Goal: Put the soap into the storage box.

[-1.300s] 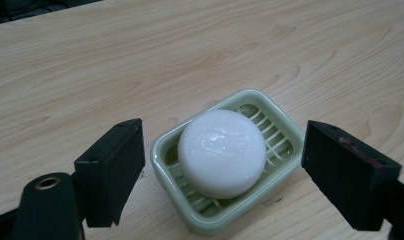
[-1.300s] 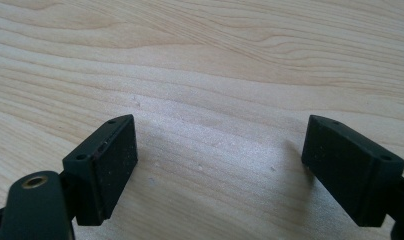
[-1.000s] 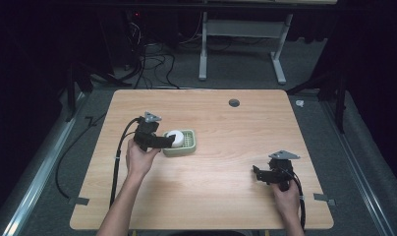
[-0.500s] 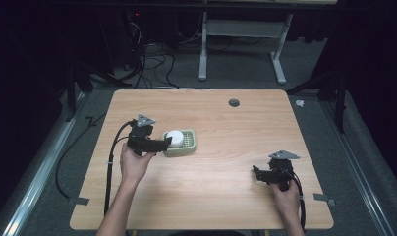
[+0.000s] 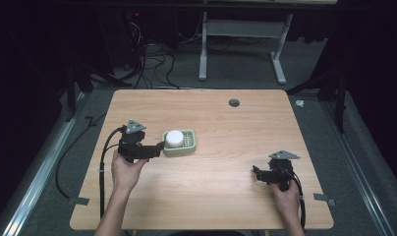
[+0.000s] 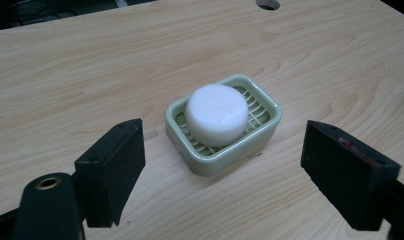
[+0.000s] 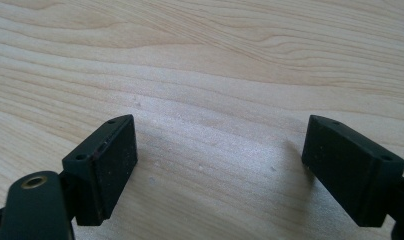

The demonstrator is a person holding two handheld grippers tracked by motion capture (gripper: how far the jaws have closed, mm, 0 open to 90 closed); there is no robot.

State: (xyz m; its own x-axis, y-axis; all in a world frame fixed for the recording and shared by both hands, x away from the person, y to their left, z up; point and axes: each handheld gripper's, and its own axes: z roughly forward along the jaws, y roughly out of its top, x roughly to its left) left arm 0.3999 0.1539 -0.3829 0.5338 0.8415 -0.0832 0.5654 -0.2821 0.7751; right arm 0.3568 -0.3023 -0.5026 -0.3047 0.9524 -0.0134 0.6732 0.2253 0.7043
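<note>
A round white soap bar (image 5: 174, 138) (image 6: 216, 114) lies in a pale green slatted soap dish (image 5: 187, 142) (image 6: 267, 123) on the left half of the wooden table (image 5: 226, 123). My left gripper (image 5: 157, 149) (image 6: 222, 175) is just left of the dish, pointing at it, open with nothing between its jaws. In the left gripper view the dish lies a short way beyond the fingertips, apart from them. My right gripper (image 5: 257, 172) (image 7: 220, 167) rests near the table's front right, open and empty over bare wood.
A small dark hole (image 5: 234, 103) (image 6: 268, 4) sits in the tabletop at the back. Cables (image 5: 105, 162) trail from the left gripper off the table's left side. Desk legs (image 5: 203, 49) and wires lie on the dark floor behind.
My left gripper has drawn back to the left and slightly toward the person, away from the soap dish. The soap stays in the dish. The right gripper has not moved.
</note>
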